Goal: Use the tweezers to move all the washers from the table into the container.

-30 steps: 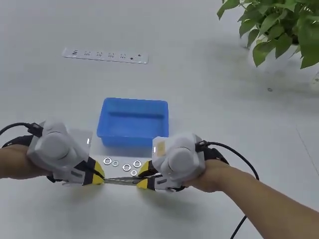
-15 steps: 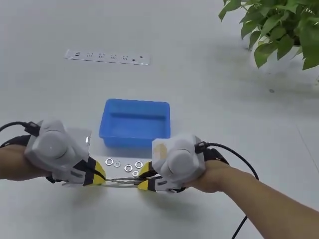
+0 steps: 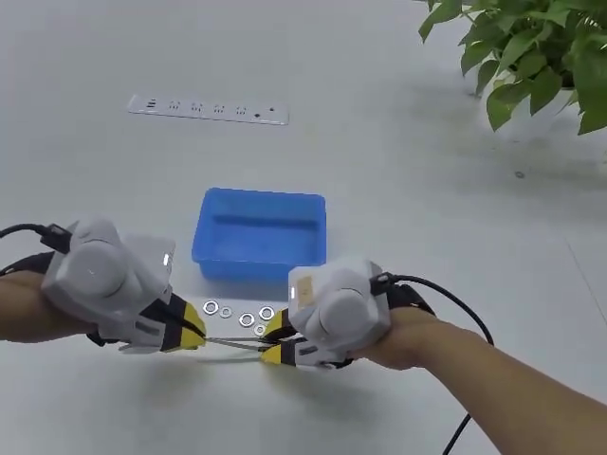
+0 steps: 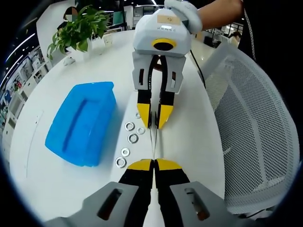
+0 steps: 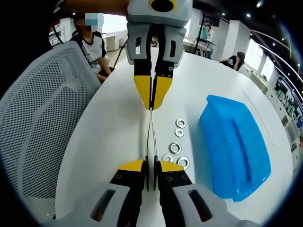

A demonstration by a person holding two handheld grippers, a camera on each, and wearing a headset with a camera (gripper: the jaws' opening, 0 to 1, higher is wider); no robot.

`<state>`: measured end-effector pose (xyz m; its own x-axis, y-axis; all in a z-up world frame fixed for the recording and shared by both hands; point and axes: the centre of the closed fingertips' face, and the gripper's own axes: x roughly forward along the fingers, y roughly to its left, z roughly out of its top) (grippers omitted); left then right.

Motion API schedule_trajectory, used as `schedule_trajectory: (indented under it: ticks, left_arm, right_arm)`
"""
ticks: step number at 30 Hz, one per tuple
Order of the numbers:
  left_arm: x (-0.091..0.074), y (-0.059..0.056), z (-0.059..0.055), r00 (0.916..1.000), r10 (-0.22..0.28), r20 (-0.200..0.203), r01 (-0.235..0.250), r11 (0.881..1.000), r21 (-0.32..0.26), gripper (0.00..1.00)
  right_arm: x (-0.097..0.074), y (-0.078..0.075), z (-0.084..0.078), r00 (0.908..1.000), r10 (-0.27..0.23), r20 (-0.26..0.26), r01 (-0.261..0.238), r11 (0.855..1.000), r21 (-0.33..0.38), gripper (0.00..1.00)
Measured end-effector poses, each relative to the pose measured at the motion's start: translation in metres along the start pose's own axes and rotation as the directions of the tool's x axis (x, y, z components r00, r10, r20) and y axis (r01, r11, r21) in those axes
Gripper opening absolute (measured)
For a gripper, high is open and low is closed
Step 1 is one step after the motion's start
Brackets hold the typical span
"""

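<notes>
White table [image 3: 408,237]: my left gripper [image 3: 193,331] and right gripper [image 3: 275,339] each clench 1 end of the tweezers [image 3: 233,343]; washers [image 3: 247,319] lie at the container's [image 3: 256,266] 6 o'clock.

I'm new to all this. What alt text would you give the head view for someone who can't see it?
The left gripper and right gripper face each other over a white table, both shut on metal tweezers stretched between them. Just beyond lie several washers, then a blue container; farther off, a power strip and a plant.
</notes>
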<state>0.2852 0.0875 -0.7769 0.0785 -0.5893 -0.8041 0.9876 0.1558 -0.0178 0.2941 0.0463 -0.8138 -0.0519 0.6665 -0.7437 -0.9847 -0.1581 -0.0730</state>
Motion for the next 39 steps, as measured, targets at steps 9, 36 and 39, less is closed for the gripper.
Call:
schedule_trajectory:
  ticks: [9,36,39]
  left_arm:
    - [-0.01,0.001,0.016,0.9991,0.014,0.04,-0.014,1.0,0.001,0.05]
    - [-0.034,0.0,0.083,0.9874,0.035,0.154,-0.049,0.995,0.088,0.05]
    - [-0.032,-0.001,0.088,0.9861,0.03,0.164,-0.046,0.994,0.098,0.05]
  right_arm:
    - [-0.006,0.001,0.004,0.9996,-0.019,0.02,0.019,1.0,0.01,0.09]
    - [-0.022,-0.004,0.021,0.9918,-0.076,0.103,0.066,0.993,0.096,0.08]
    - [-0.021,-0.003,0.022,0.991,-0.076,0.11,0.065,0.993,0.1,0.08]
